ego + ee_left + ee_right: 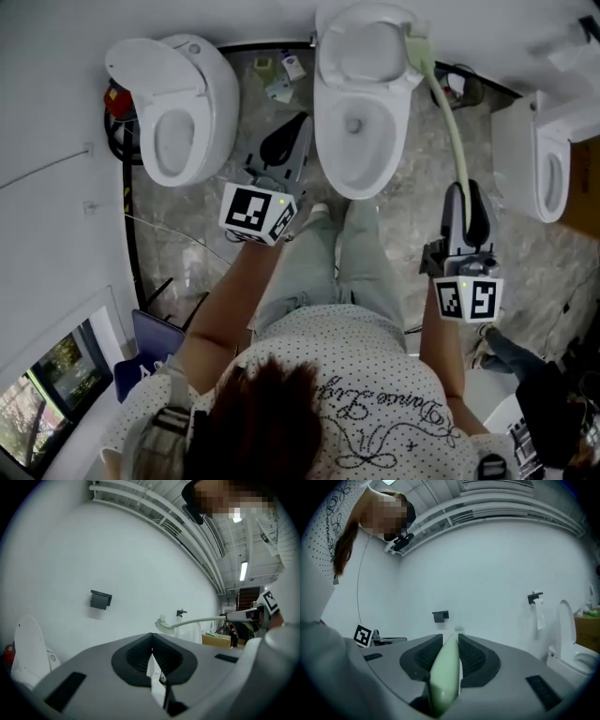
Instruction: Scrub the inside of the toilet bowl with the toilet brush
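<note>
The middle toilet (330, 141) stands open, lid up against the wall. A pale green toilet brush (454, 131) is held up in the air, its head (418, 49) beside the raised lid, above and right of the bowl. My right gripper (466, 195) is shut on the brush handle (445, 672), and the bristle tip (459, 629) shows past the jaws. My left gripper (298, 126) hangs left of the bowl, its jaws shut with nothing between them (152, 641). From the left gripper view the brush (162, 625) crosses the white wall.
A second toilet (178, 112) stands at the left and a third (548, 169) at the right. Bottles (281, 75) sit on the floor between the left and middle toilets. The person's legs (337, 253) stand before the middle bowl. A paper roll holder (536, 599) hangs on the wall.
</note>
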A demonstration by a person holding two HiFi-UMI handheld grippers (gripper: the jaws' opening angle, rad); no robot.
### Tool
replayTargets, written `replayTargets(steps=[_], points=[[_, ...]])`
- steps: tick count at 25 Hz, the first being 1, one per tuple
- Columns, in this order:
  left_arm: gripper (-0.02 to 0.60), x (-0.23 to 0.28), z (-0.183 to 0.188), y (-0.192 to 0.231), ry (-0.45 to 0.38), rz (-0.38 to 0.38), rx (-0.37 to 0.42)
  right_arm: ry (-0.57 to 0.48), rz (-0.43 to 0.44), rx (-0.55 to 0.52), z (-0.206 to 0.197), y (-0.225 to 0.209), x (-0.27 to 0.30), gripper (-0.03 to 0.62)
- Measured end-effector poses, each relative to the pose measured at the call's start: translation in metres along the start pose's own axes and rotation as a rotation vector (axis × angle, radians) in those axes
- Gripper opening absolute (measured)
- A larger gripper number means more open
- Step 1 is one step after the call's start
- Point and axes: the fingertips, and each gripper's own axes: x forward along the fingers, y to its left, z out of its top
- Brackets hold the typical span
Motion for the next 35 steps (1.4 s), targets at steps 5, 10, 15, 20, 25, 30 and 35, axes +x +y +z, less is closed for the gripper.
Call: replayTargets(steps=[5,10,15,20,25,30,35], points=[[0.003,0.022,-0.013,0.001,0.027,0.026,-0.009,0.025,0.042,0.01,-0.01,-0.019,0.026,0.115],[0.003,0.049,-0.017,0.0,0.046,0.076,-0.004,0.026,0.122,-0.011,-0.007,-0.039,0.056,0.115],[0.003,0.067,-0.022,0.001,0.053,0.153,0.002,0.068,0.232,0.012,-0.019,-0.056,0.072,0.115],[0.003,0.08,-0.039,0.01,0.056,0.21,-0.006,0.146,0.291,0.019,-0.054,-0.065,0.078,0.115],[0.003,0.095,-0.073,0.023,0.075,0.231,-0.038,0.242,0.267,0.044,-0.099,-0.075,0.081,0.115],[0.003,0.102,-0.101,0.039,0.064,0.228,-0.066,0.311,0.234,0.092,-0.145,-0.072,0.082,0.115],[0.003,0.107,-0.136,0.055,0.087,0.216,-0.087,0.391,0.164,0.192,-0.201,-0.072,0.094,0.115]])
